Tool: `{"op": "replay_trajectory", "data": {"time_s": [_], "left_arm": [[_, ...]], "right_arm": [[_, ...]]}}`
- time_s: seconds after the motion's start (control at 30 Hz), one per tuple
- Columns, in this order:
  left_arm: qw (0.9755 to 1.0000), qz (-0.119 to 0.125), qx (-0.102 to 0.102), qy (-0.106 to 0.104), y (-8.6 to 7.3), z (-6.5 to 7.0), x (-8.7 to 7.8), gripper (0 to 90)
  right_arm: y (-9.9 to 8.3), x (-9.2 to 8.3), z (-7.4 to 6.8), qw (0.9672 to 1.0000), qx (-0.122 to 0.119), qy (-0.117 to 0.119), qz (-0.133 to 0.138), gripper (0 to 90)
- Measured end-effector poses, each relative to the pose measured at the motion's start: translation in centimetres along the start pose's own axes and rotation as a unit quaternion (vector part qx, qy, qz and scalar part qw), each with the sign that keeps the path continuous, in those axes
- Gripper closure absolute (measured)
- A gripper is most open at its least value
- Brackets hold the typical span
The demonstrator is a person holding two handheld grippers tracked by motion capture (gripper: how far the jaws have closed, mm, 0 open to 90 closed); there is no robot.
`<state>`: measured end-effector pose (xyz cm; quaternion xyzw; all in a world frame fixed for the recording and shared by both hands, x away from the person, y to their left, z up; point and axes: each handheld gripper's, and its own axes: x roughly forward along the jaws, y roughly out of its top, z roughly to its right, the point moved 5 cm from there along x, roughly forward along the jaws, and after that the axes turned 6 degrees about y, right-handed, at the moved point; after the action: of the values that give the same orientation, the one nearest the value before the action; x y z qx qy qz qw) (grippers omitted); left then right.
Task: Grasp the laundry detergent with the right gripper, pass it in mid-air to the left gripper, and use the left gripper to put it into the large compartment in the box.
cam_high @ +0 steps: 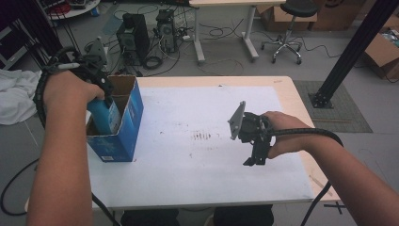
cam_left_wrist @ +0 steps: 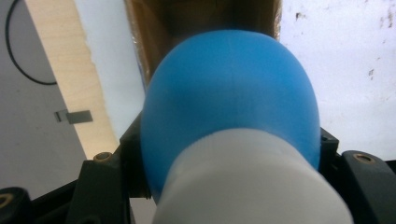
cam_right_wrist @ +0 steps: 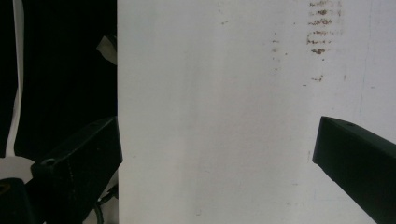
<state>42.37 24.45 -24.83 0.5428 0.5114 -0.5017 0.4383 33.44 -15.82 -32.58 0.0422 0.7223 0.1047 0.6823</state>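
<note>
From above, a white-topped table [cam_high: 197,155] with a pale wood edge; an open blue cardboard box [cam_high: 126,123] stands at its left edge. The lower part of a blue bottle [cam_high: 106,114] is hidden inside the box, and the person's left hand [cam_high: 68,89] covers most of its top, so how deep it sits cannot be told. The left gripper [cam_high: 101,89] points downward into the box opening, its jaws clamped on the bottle near the neck. In the left gripper view the bottle's rounded blue shoulder [cam_left_wrist: 231,98] and blurred white cap [cam_left_wrist: 254,179] are so close that the jaw tips are blocked from sight; the brown inside of the box [cam_left_wrist: 201,18] shows just beyond. The left forearm comes up along the table's left side, wrist bent down. The right hand [cam_high: 282,134] rests over the middle right of the table, well apart from the box, holding the right gripper [cam_high: 256,153] pointed down toward the tabletop. In the right gripper view its two black jaws stand wide apart with nothing between them, bare white tabletop [cam_right_wrist: 224,121] below, and both jaws are cut off by the frame edges.
</note>
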Motion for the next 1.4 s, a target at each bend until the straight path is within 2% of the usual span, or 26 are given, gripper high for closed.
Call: {"op": "replay_trajectory", "data": {"time_s": [0.53, 0.93, 1.27, 1.4], "left_arm": [[0.9999, -0.01, -0.005, -0.007, 0.6, 0.3, 4.2, 38.2], [0.9999, -0.015, -0.006, -0.001, 0.9, 0.3, 6.9, 38.2], [0.9999, -0.016, -0.004, -0.001, 0.8, 0.2, 9.0, 38.2], [1.0, -0.007, -0.005, -0.003, 0.9, 0.3, 9.0, 38.1]], "right_arm": [[-0.3, -0.2, -0.2, 1.0, 0.005, -0.003, -0.002, 1.0], [-0.4, -0.1, -0.2, 1.0, 0.007, -0.003, 0.0, 1.2], [-0.4, 0.1, -0.1, 1.0, 0.007, 0.0, -0.001, 1.4], [-0.3, 0.2, 0.0, 1.0, 0.007, 0.002, -0.005, 1.3]]}}
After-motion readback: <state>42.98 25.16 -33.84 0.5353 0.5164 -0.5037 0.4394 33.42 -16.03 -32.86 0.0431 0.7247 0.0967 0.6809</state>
